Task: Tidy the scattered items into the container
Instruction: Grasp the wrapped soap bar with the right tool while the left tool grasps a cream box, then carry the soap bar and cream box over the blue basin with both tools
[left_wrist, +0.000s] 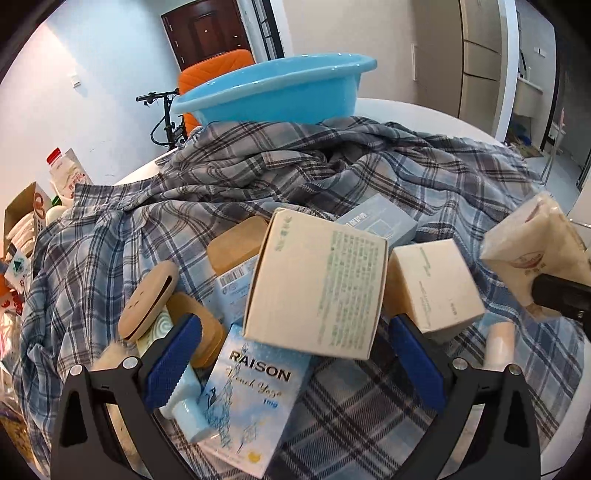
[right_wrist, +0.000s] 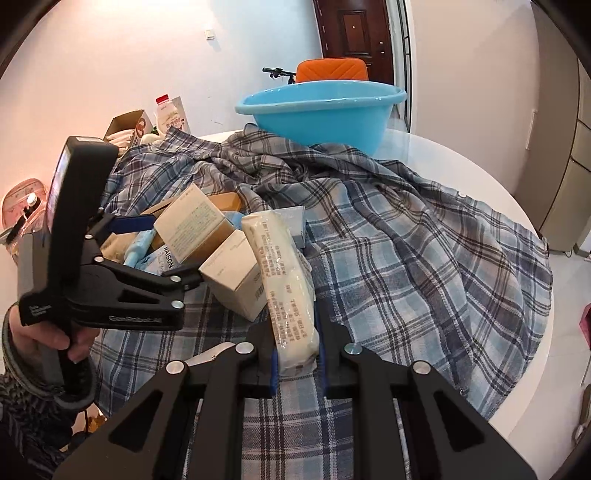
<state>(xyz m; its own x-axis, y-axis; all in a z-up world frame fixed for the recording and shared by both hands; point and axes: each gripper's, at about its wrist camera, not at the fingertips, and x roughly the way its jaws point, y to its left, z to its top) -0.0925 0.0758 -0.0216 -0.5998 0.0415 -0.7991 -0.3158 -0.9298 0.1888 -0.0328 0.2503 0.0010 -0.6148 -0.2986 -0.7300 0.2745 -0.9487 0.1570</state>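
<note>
Your right gripper (right_wrist: 297, 363) clamps one end of a soft tissue pack (right_wrist: 284, 280) at lower centre, your left gripper (left_wrist: 295, 354) gapes over boxes (holding nothing), and the blue basin (right_wrist: 321, 110) sits upper centre, so the pack could sag loose.

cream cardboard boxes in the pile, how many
2: a large cream cardboard box between the open left gripper fingers, a smaller cream cardboard box to its right. More may be hidden underneath.
</note>
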